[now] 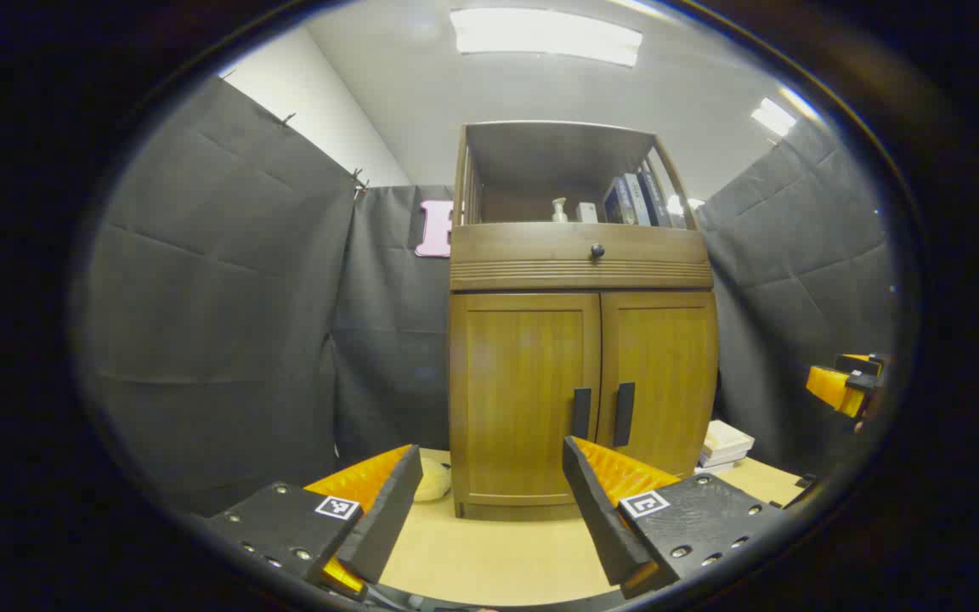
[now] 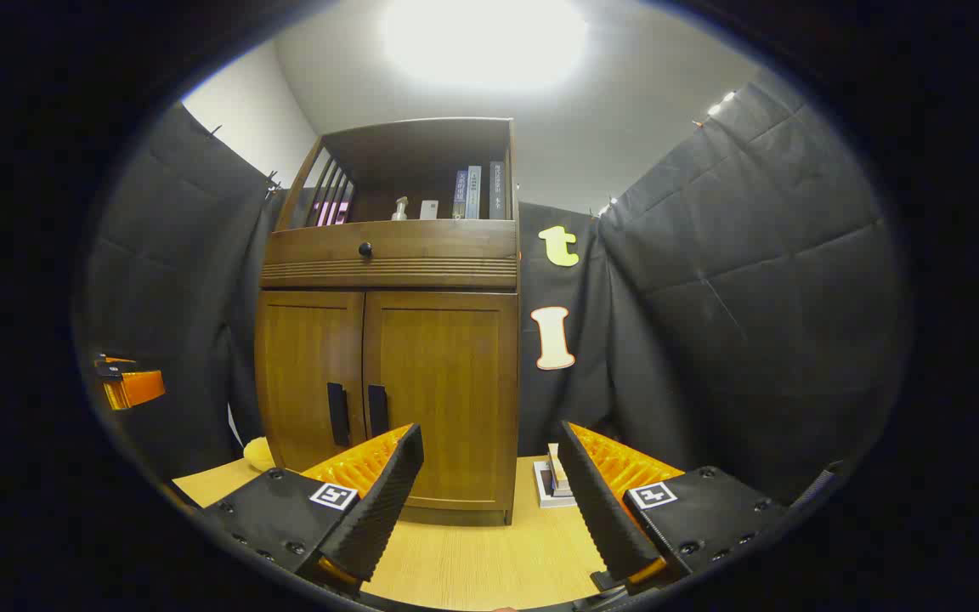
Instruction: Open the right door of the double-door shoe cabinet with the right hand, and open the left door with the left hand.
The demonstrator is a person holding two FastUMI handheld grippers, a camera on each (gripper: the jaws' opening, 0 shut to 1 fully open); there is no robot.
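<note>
Standing on the pale wooden table (image 1: pixel 489 552), the brown wooden double-door shoe cabinet (image 1: pixel 581 399) has both doors closed, two dark vertical handles (image 1: pixel 624 414) meeting at its middle. Left gripper (image 1: pixel 489 501) and right gripper (image 2: pixel 489 493) gape, holding nothing, short of it. Shelf items look too small to identify.

Left tool (image 1: pixel 489 501) spread wide, facing shoe cabinet (image 1: pixel 581 357); both doors closed.

The wooden shoe cabinet (image 1: pixel 581 340) stands upright at the back of the bench (image 1: pixel 489 561), against the booth wall. Its left door (image 1: pixel 523 399) and right door (image 1: pixel 664 382) are both closed, flush with the frame. Two dark vertical handles, left handle (image 1: pixel 581 412) and right handle (image 1: pixel 624 413), sit side by side along the centre seam.
</note>
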